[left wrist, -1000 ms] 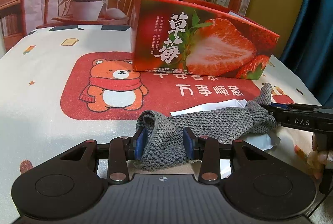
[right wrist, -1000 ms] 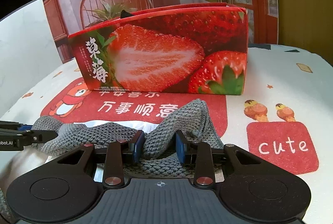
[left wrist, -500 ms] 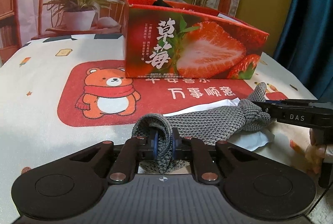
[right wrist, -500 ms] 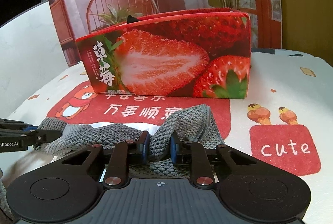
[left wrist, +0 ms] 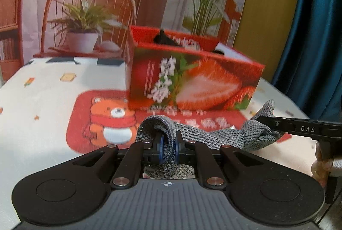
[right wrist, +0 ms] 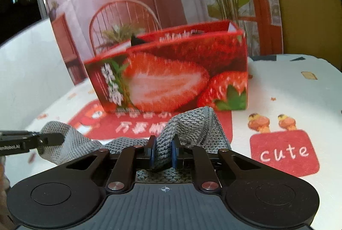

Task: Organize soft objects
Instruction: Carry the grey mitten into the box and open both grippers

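Both black two-finger grippers, left gripper (left wrist: 168,145) and right gripper (right wrist: 161,151), clenched on the grey knitted cloth's (left wrist: 205,136) ends; lifting underway; next probably carry it into the red strawberry-print cardboard box (left wrist: 192,80) mid-tabletop.

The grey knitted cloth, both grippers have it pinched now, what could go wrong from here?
1. The left gripper and right gripper each pinch only a bunched fold of the grey knitted cloth, so an end may slip free.
2. The sagging middle could snag the strawberry box rim, tipping it.
3. Something dark already sits inside, so room may be tight.
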